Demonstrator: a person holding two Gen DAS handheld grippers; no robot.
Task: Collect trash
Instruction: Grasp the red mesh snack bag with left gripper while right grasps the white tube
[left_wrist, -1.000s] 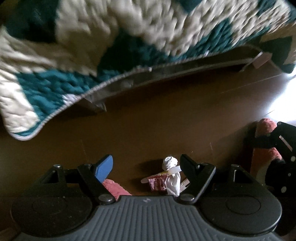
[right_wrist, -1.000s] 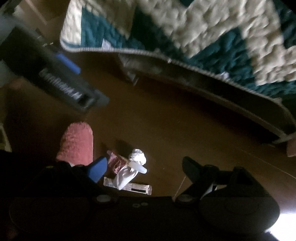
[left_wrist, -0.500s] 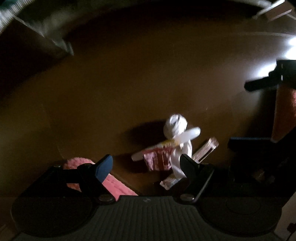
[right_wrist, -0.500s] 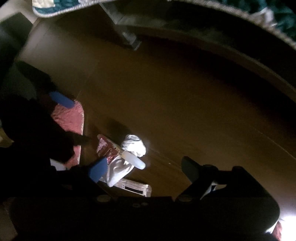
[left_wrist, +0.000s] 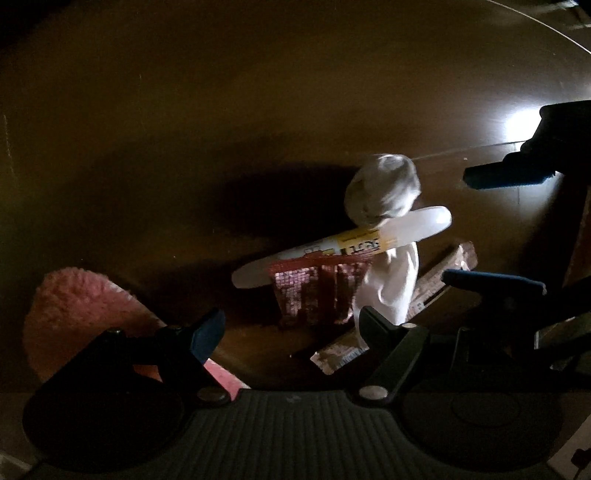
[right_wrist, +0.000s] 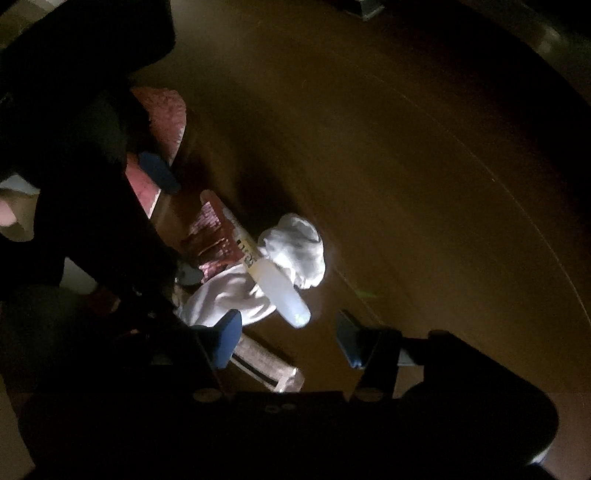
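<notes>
A small heap of trash lies on the dark brown floor: a crumpled white tissue ball, a white and yellow tube, a red mesh wrapper, a white rag and a flat wrapper strip. My left gripper is open and low over the heap, its right finger by the rag. In the right wrist view the tissue ball, tube and strip lie just ahead of my open right gripper. My right gripper also shows in the left wrist view.
A pink fuzzy slipper lies left of the heap, also in the right wrist view. Bright glare marks the floor at the right. The scene is dim.
Both grippers have dropped toward the floor. The quilt and bed frame have left both views. The trash heap now looms larger between the fingers.
</notes>
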